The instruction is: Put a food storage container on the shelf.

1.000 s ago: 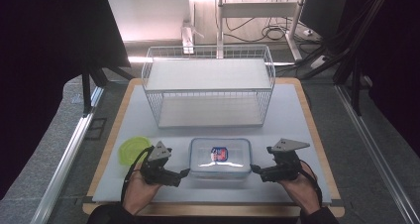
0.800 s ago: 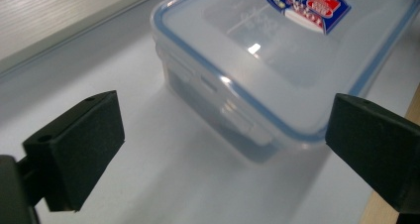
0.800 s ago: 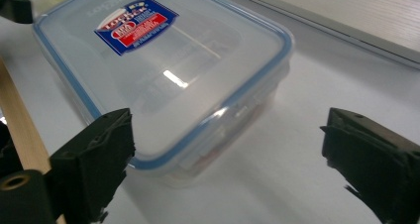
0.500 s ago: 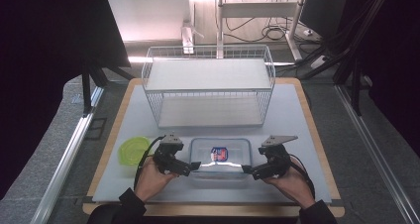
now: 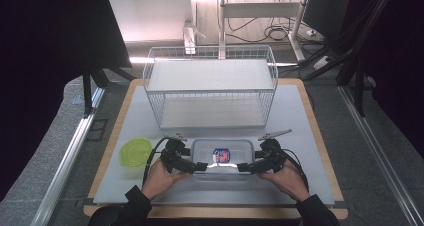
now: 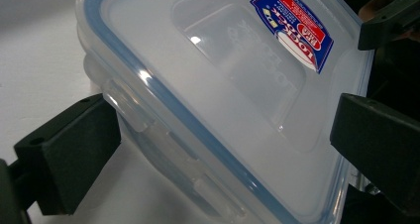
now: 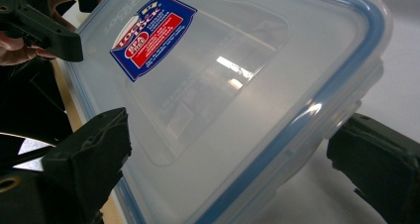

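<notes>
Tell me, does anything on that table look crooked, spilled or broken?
Nothing stands out. The clear lidded container sits flat and square on the table, lid on, with the left gripper and right gripper at its two ends. The wire basket stands upright, and the green lid lies flat. No spill shows.

Wearing dark long sleeves reaching down to both wrists. Gripping two matte black, blocky plastic grippers, left and right, each carrying a thin grey three-cornered plate on top and trailing a looping black cable behind.
</notes>
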Available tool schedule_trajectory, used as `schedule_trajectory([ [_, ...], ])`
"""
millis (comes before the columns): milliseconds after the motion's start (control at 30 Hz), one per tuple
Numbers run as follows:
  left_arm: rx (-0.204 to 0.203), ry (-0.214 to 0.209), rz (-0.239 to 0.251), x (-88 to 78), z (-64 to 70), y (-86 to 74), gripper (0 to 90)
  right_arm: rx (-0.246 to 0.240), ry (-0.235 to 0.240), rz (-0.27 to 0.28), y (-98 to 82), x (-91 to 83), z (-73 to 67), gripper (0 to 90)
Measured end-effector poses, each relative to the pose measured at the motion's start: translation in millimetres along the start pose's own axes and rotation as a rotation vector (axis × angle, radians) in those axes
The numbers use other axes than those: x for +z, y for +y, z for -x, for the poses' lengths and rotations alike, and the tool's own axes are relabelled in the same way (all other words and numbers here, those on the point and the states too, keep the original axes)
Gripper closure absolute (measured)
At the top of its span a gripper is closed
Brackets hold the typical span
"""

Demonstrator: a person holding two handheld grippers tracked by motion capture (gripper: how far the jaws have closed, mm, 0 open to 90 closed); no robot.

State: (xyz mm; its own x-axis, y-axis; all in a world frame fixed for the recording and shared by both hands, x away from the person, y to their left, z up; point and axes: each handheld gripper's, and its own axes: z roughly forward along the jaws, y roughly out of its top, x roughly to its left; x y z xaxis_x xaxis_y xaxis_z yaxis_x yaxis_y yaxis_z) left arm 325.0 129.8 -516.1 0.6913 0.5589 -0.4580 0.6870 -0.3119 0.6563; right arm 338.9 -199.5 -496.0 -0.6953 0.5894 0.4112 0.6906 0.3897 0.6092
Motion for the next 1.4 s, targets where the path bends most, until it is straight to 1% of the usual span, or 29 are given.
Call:
schedule_trajectory([
  [100,0.036,0.017,-0.015,-2.1,5.2,-1.0,0.0,0.019,0.011,-0.008,-2.1,-2.6,-0.1,7.2],
  [167,0.053,0.025,-0.013,-3.7,8.5,-2.7,0.0,0.028,0.015,-0.008,-4.3,-4.1,-1.1,9.1],
  [233,0.069,0.042,-0.009,-6.7,12.7,-4.5,2.0,0.005,-0.005,0.007,-5.7,-7.6,-5.0,13.0],
  [300,0.1,0.057,0.003,-10.7,17.3,-7.5,4.9,-0.019,-0.026,0.019,-7.4,-12.1,-10.0,16.1],
  [333,0.1,0.057,0.003,-10.7,17.3,-7.5,6.8,-0.036,-0.032,0.02,-8.5,-13.8,-12.3,17.4],
  [367,0.124,0.068,0.016,-15.1,21.1,-11.6,9.2,-0.041,-0.038,0.028,-9.7,-16.0,-14.1,20.8],
  [400,0.133,0.073,0.021,-17.0,22.8,-13.5,11.2,-0.043,-0.04,0.038,-11.1,-18.5,-14.8,23.6],
  [467,0.141,0.08,0.027,-18.5,24.7,-15.2,14.3,-0.048,-0.03,0.052,-13.7,-23.6,-14.8,29.5],
  [500,0.163,0.09,0.025,-20.6,28.7,-18.4,15.2,-0.049,-0.023,0.058,-14.7,-25.9,-14.1,32.1],
  [533,0.171,0.095,0.025,-21.5,30.4,-20.0,16.0,-0.049,-0.013,0.062,-15.5,-27.8,-13.5,34.0],
  [567,0.171,0.095,0.025,-21.5,30.4,-20.0,16.9,-0.054,-0.004,0.054,-15.7,-29.7,-12.5,35.7],
  [600,0.193,0.105,0.027,-22.4,34.1,-22.6,17.7,-0.058,0.004,0.047,-15.7,-31.3,-11.7,35.7],
  [633,0.203,0.111,0.029,-22.5,36.0,-23.8,18.2,-0.059,-0.003,0.047,-15.7,-32.5,-11.6,33.1],
  [667,0.21,0.116,0.03,-22.4,37.6,-24.8,18.5,-0.063,-0.013,0.046,-15.6,-32.5,-11.0,28.8],
  [700,0.216,0.12,0.031,-22.3,38.9,-25.6,18.9,-0.063,-0.012,0.039,-15.4,-30.9,-10.2,23.9],
  [733,0.219,0.122,0.033,-22.3,39.5,-26.3,19.0,-0.061,-0.007,0.036,-15.7,-28.3,-9.6,21.8],
  [800,0.219,0.121,0.035,-22.3,39.6,-27.5,19.1,-0.052,0.024,0.025,-16.2,-23.1,-9.1,20.4],
  [867,0.213,0.117,0.036,-22.1,38.8,-27.9,18.9,-0.056,0.017,0.022,-16.1,-22.2,-10.6,22.1],
  [933,0.2,0.106,0.044,-21.7,36.8,-27.9,18.7,-0.068,-0.002,0.029,-15.9,-26.7,-13.5,28.1],
  [1000,0.192,0.103,0.045,-20.0,35.3,-28.0,16.4,-0.089,-0.02,0.032,-16.1,-28.7,-15.9,31.9],
  [1033,0.192,0.103,0.045,-20.0,35.3,-28.0,15.4,-0.096,-0.028,0.029,-16.1,-28.5,-16.8,31.3],
  [1100,0.176,0.09,0.042,-17.6,31.9,-27.0,13.2,-0.089,-0.021,0.022,-16.1,-27.7,-16.5,31.5],
  [1133,0.176,0.09,0.042,-17.6,31.9,-27.0,10.5,-0.089,-0.021,0.022,-16.1,-27.7,-16.5,31.5],
  [1167,0.162,0.083,0.039,-15.3,29.7,-26.4,7.5,-0.09,-0.014,0.016,-16.3,-27.3,-16.8,32.6],
  [1200,0.151,0.067,0.027,-12.7,26.9,-25.4,5.6,-0.094,-0.015,0.017,-16.4,-27.1,-17.5,32.6],
  [1233,0.147,0.064,0.024,-13.3,26.6,-24.8,5.2,-0.1,-0.021,0.015,-16.3,-27.4,-18.4,32.6],
  [1300,0.149,0.071,0.032,-18.4,28.1,-24.6,9.4,-0.1,-0.021,0.015,-16.5,-27.7,-18.9,33.4],
  [1367,0.166,0.08,0.044,-26.4,30.0,-25.8,18.5,-0.083,-0.013,0.021,-16.9,-28.2,-17.3,34.3],
  [1400,0.166,0.08,0.044,-26.4,30.0,-25.8,23.8,-0.083,-0.013,0.021,-16.9,-28.2,-17.3,34.3],
])
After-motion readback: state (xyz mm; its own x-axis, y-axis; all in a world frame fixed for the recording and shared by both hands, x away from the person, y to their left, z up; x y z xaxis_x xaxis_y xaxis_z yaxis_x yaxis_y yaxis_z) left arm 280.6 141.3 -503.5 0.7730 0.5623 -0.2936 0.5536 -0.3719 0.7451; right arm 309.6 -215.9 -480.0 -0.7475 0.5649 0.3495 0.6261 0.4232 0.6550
